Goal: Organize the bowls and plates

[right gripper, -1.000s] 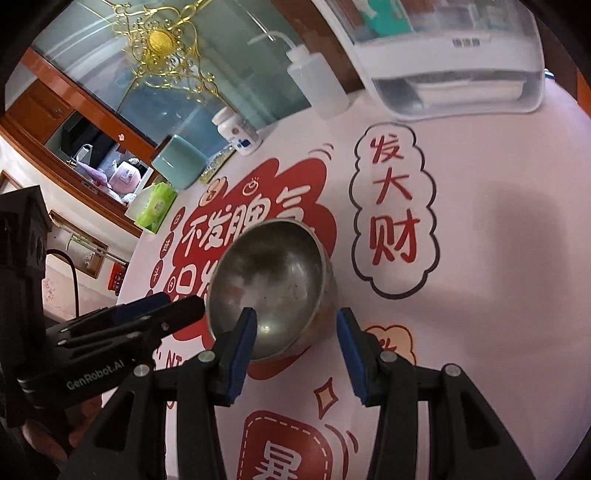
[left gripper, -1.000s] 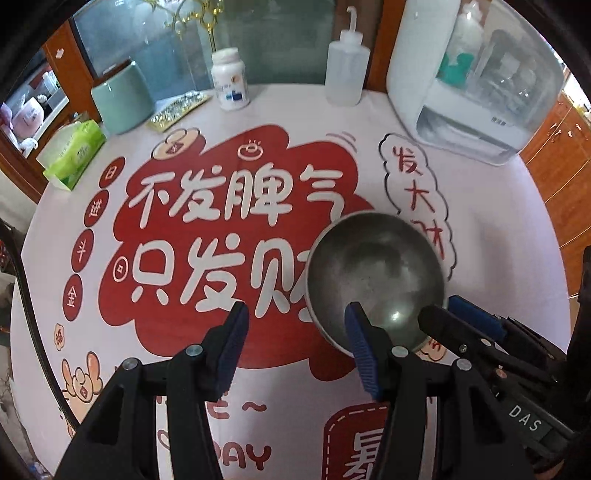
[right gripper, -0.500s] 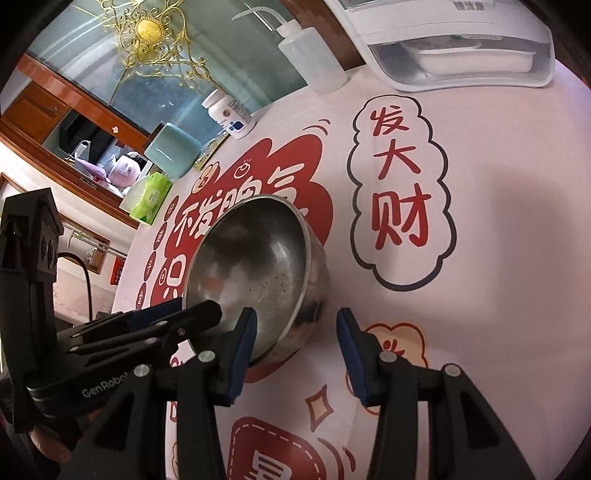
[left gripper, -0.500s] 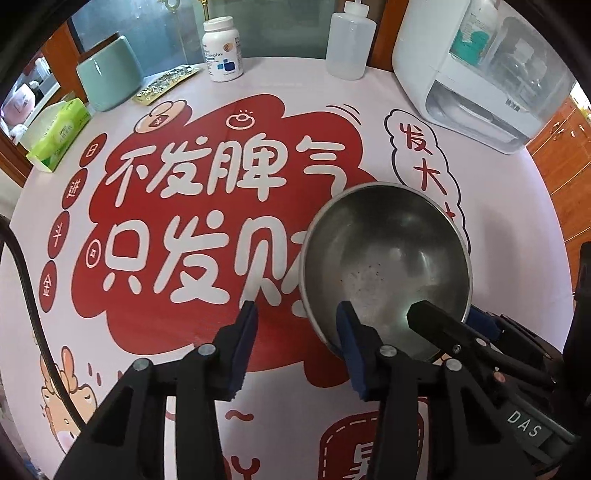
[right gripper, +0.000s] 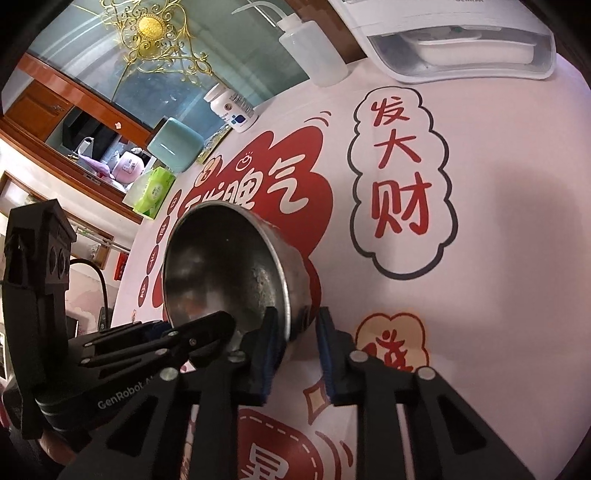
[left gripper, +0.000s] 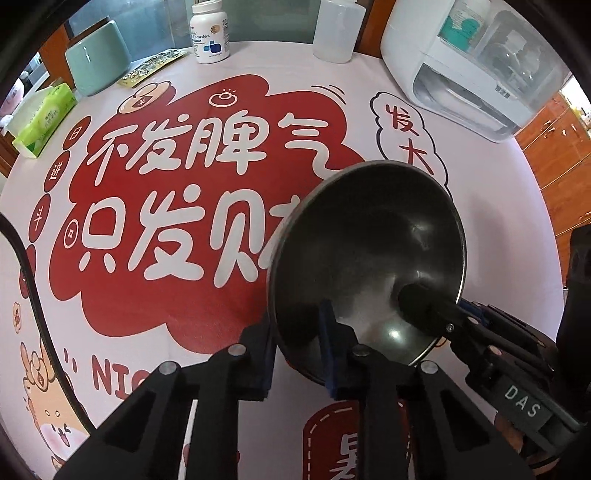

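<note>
Steel bowl (left gripper: pixel 369 258), dull and dark inside, sits on the printed tablecloth (left gripper: pixel 184 295) at the right edge of its big red cloud patch, and both tools have it by the rim. Left gripper (left gripper: pixel 295 354) is closing with the near wall between its blue pads, one finger inside and one outside. Right gripper (right gripper: pixel 295 350) is closing likewise on the bowl's wall, pinching it from the opposite side. Beyond the bowl, at the table's far edge, stand a white pill bottle (left gripper: pixel 209 31) and a clear squeeze bottle (left gripper: pixel 338 31). Off to the far right of the bowl is a white countertop appliance (left gripper: pixel 476 74); far left, a green tissue pack (left gripper: pixel 44 118).
</note>
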